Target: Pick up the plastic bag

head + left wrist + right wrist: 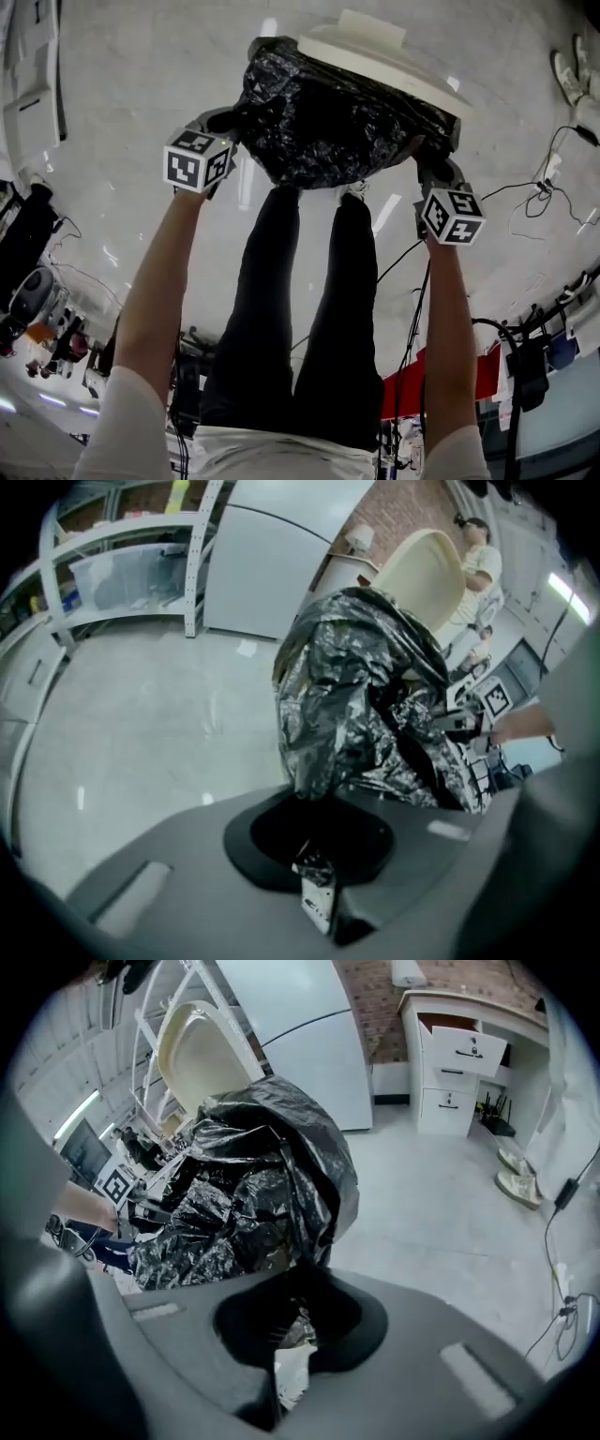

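Observation:
A crumpled black plastic bag (337,122) hangs above the pale floor, stretched between both grippers. My left gripper (230,120) is shut on the bag's left edge, and its marker cube (197,159) sits just below. My right gripper (433,164) is shut on the bag's right edge. In the left gripper view the bag (356,696) rises from the closed jaws of the left gripper (316,866), with a pinch of film between them. The right gripper view shows the bag (253,1194) likewise pinched in the right gripper (295,1335).
A cream bin lid (375,52) stands just behind the bag. A pair of shoes (567,75) and cables (544,197) lie on the floor at the right. A white drawer cabinet (459,1063) and metal shelving (122,564) stand at the walls. Another person (478,564) stands beyond.

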Available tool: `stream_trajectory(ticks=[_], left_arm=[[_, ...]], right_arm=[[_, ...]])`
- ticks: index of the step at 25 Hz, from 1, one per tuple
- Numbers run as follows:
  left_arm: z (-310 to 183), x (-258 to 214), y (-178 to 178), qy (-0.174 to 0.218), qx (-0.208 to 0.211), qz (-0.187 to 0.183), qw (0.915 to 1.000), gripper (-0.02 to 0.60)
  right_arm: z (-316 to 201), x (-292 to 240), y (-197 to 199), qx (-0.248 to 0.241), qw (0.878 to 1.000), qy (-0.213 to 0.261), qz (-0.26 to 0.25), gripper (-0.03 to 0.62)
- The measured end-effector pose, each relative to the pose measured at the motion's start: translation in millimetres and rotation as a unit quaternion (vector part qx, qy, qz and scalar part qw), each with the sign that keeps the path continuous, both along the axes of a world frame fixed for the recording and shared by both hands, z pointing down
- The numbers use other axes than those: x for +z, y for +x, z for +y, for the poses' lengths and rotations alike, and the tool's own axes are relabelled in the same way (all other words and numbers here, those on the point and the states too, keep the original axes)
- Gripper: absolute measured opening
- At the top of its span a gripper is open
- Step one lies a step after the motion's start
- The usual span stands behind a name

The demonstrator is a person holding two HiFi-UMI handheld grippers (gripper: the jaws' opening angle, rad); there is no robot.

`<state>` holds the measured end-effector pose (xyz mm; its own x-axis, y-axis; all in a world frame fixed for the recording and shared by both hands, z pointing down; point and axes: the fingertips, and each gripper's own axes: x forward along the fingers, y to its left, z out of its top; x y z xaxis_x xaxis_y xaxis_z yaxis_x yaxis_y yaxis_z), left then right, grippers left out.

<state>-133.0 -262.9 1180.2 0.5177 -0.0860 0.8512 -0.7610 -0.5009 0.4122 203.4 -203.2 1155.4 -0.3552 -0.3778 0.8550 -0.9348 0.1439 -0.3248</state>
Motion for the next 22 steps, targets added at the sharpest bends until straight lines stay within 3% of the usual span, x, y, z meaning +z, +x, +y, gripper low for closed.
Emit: stream_trajectory(ticks=[7, 16, 22], left_arm=[[17, -71, -1, 0.018, -0.036, -0.006, 0.9992, 0.005], [43, -191, 32, 0.065, -0.021, -0.004, 0.9977, 0.005], [64, -254, 37, 0.080, -0.044, -0.005, 0.9958, 0.005]], right_arm=[[8, -67, -9, -0.015, 1.000, 0.011, -0.018, 0.003], [21, -188, -35, -0.093, 0.994, 0.049, -0.037, 0.002], [33, -251, -46, -0.115, 0.990, 0.063, -0.042, 0.002]])
